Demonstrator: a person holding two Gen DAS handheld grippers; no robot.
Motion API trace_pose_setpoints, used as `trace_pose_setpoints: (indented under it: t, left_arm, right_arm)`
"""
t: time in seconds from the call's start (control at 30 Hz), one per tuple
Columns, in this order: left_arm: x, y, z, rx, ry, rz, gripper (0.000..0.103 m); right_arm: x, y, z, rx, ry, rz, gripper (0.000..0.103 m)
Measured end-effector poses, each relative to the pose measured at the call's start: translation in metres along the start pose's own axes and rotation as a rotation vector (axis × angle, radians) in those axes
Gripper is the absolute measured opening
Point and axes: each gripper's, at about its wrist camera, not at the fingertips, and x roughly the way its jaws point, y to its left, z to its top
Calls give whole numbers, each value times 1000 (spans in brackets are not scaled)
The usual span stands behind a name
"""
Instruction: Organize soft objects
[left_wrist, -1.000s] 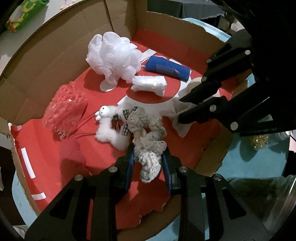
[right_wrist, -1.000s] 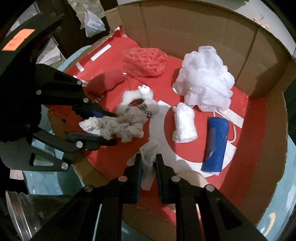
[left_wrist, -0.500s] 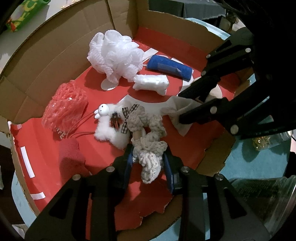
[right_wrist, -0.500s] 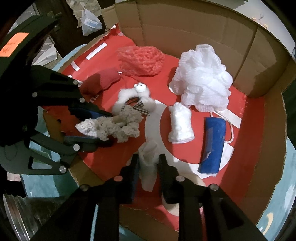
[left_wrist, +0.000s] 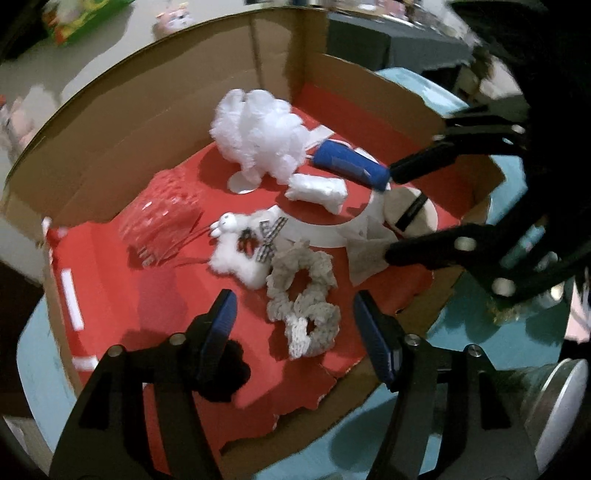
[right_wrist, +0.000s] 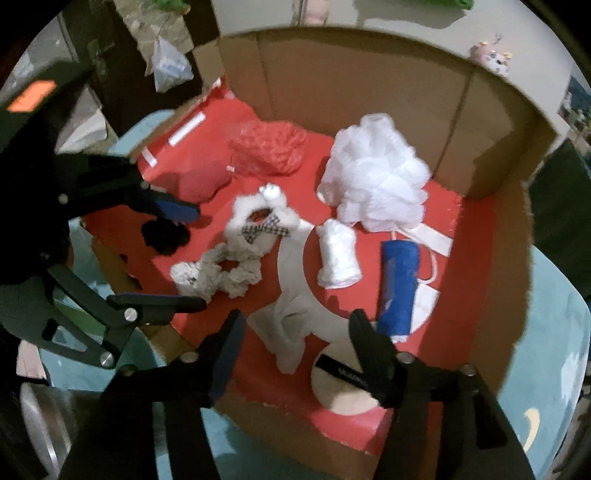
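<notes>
A grey-and-white knitted scrunchie (left_wrist: 304, 295) lies on the red floor of a cardboard box (left_wrist: 184, 99), between the wide-open fingers of my left gripper (left_wrist: 295, 321), which touches nothing. It also shows in the right wrist view (right_wrist: 218, 273). My right gripper (right_wrist: 295, 332) is open above a crumpled white cloth (right_wrist: 286, 328) that lies loose on the box floor. Around them lie a white fluffy bunny hair tie (left_wrist: 243, 243), a white mesh pouf (left_wrist: 258, 136), a white roll (left_wrist: 317, 188), a blue roll (left_wrist: 351, 166) and a red mesh pouf (left_wrist: 166, 218).
A round beige powder puff (right_wrist: 343, 384) lies by the box's near wall under my right finger. A dark red pad (right_wrist: 201, 181) lies at the box's left. The box stands on a teal surface (left_wrist: 443, 413). A metal lid (left_wrist: 554, 402) sits outside the box.
Both grippers opened: the left let go of the knitted scrunchie, the right let go of the white cloth. Both items now lie on the box floor, and both grippers pulled back slightly.
</notes>
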Motion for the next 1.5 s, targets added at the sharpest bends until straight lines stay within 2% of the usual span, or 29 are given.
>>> trace_pose_setpoints:
  t: [0.13,0.27,0.37,0.53,0.87,1.2,1.5]
  left_arm:
    - [-8,6,-6,-96,8,-5,64]
    - [-18,6,-15,-139,-3,33,64]
    - [-24,10,-21,-186,1,59,64]
    - [-38,12,-31,-248,-10,62,64]
    - [-37,13,-47,-381,54,79,64]
    - [-40,10,-54,-427,81,86,64]
    - [-32,14,-58,-455,108,105,64]
  right_arm:
    - [-24,3,-9,52,-44,-6,84]
    - [-41,7,-17,89,-62,-41,93]
    - [-47,10,-23,127,-69,-61,94]
    - [-53,14,-29,181,-72,-92,97]
    - [-50,14,-45,282,-29,-164,98]
    - [-42,5,-53,374,11,-149,98]
    - [-36,1,-55,395,26,-154,98]
